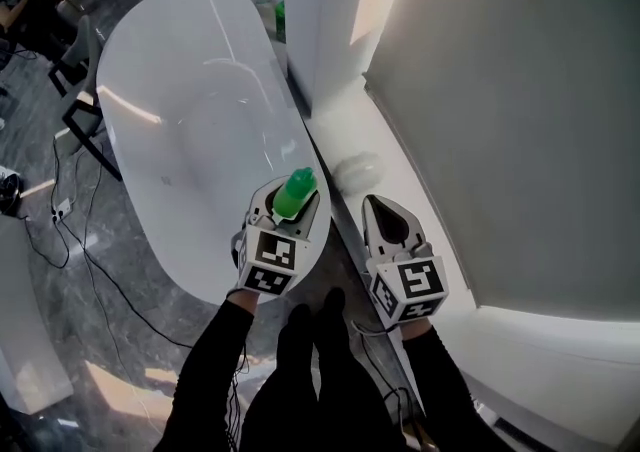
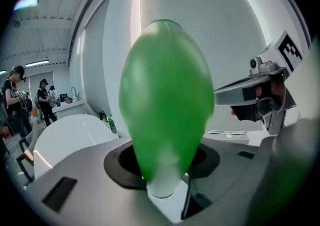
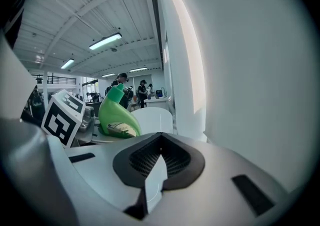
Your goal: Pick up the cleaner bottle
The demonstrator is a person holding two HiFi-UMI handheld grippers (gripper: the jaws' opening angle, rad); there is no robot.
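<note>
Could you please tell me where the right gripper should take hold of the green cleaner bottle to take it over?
Probably grip the green cleaner bottle by its tapered top, from the right, with the right gripper opened first. The left gripper clamps the broad lower body, leaving only that slim capped end free above its jaws.

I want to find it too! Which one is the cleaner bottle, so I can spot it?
Find the big white bathtub; by its near end the left gripper is shut on the cleaner bottle. It is bright green, and unlike the small bottles standing at the tub's far end, it sits between jaws; the right gripper beside it holds nothing.
</note>
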